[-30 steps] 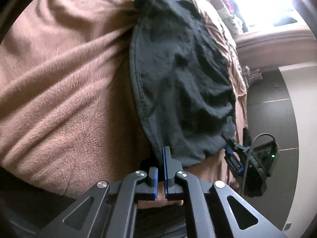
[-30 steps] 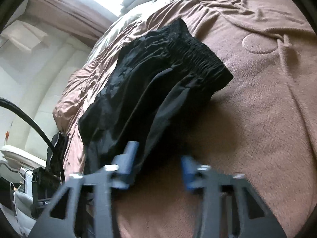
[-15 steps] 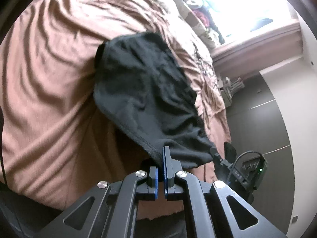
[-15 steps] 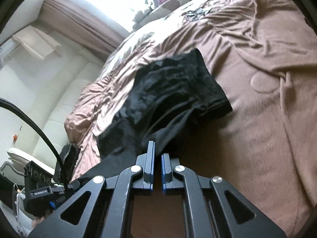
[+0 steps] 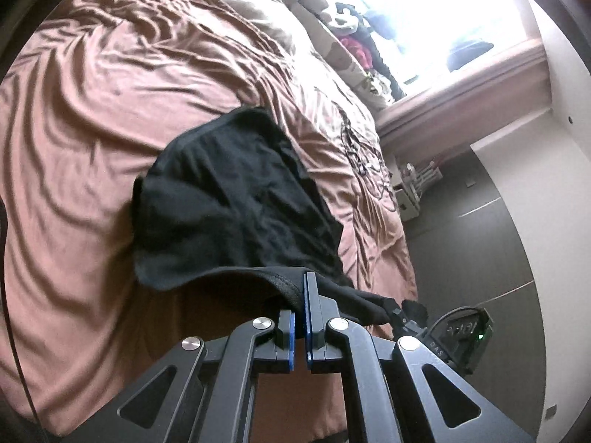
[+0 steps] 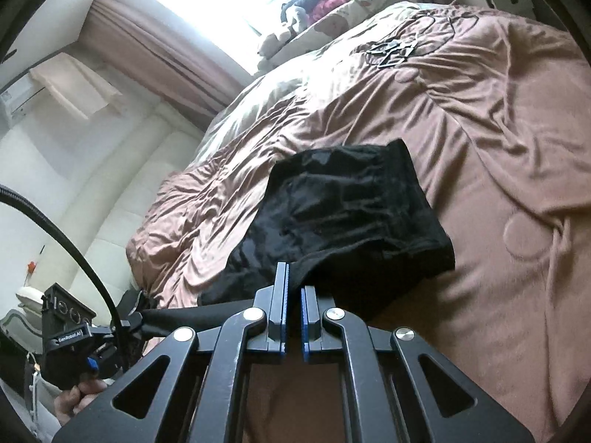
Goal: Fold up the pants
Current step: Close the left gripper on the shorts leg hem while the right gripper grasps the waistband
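Black pants (image 5: 236, 206) lie on the brown blanket, their near edge lifted off the bed. My left gripper (image 5: 300, 284) is shut on that lifted edge. In the right wrist view the pants (image 6: 351, 214) show their gathered waistband at the far right side. My right gripper (image 6: 294, 284) is shut on the near edge of the pants, which stretches taut leftward to the left gripper's body (image 6: 70, 343). The right gripper's body (image 5: 458, 336) shows at the lower right of the left wrist view.
The bed is covered by a wrinkled brown blanket (image 5: 92, 118) with a black line pattern (image 6: 391, 50). Pillows and a clothes pile (image 5: 354, 44) lie by the bright window. Dark floor (image 5: 472, 243) and a white wall lie beyond the bed's edge.
My right gripper went from open to shut on the pants edge. Both grippers rose and pulled back, lifting the near edge so more of the bed shows.
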`<control>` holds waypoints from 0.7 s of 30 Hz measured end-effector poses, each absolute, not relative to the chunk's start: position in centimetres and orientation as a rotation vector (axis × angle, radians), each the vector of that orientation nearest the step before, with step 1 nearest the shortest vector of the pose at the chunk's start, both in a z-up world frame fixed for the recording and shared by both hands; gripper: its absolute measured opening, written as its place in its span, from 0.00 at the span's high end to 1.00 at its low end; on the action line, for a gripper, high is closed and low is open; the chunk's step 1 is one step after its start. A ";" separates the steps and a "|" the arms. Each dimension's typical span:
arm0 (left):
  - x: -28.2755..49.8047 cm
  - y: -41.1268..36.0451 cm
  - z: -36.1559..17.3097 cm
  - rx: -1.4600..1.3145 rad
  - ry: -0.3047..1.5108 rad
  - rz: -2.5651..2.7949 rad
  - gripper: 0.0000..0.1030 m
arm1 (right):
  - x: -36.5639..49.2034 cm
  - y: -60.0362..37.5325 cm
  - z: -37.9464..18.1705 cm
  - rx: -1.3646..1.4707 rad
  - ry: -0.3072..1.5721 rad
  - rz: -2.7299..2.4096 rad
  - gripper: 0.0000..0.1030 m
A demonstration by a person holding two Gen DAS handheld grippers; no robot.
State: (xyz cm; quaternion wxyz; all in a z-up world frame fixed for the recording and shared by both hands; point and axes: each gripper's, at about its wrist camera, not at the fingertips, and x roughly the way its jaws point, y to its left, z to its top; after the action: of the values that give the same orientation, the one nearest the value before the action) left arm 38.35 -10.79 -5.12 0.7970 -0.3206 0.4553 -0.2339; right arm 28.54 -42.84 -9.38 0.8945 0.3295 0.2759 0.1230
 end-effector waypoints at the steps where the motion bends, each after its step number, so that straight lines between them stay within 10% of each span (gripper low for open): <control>1: 39.4 -10.8 -4.8 -0.687 0.972 -0.502 0.97 | 29.1 -42.7 -9.0 0.675 0.571 0.253 0.98; 21: 54.5 -12.9 -6.1 -0.561 1.023 -0.471 0.97 | 43.9 -41.1 -6.5 0.501 0.666 0.205 0.98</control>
State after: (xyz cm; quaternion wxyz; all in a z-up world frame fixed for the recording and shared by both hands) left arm 54.49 -12.93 -6.14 0.8087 -0.2622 0.4783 -0.2202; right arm 43.95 -41.14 -6.53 0.9093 0.2427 0.3230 0.0993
